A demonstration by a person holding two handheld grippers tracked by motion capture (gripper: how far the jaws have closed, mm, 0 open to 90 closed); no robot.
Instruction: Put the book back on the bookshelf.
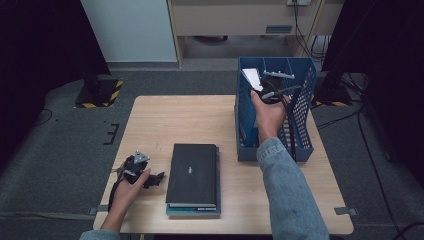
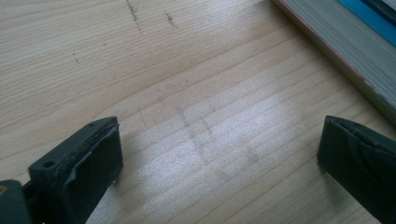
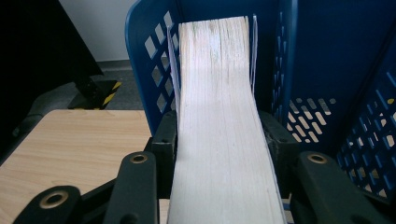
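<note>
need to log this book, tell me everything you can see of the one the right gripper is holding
The book shows its pale, closely packed page edges, faintly streaked, between thin white covers. The right gripper clamps it on both sides, black jaws pressed against the covers. It is held edge-up, its far end inside the blue perforated bin.

Stacked books (image 1: 193, 179) at table (image 1: 175, 115) front; rack (image 1: 300, 115) right (book (image 3: 219, 116) inside).

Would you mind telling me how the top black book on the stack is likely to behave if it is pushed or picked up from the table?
The black book looks flat and thick, so it should stay stiff rather than flop. Its cover shows a sheen, so it may slide off the books below when pushed. Its page block looks thick, so it is probably fairly heavy for the open left tongs.
</note>
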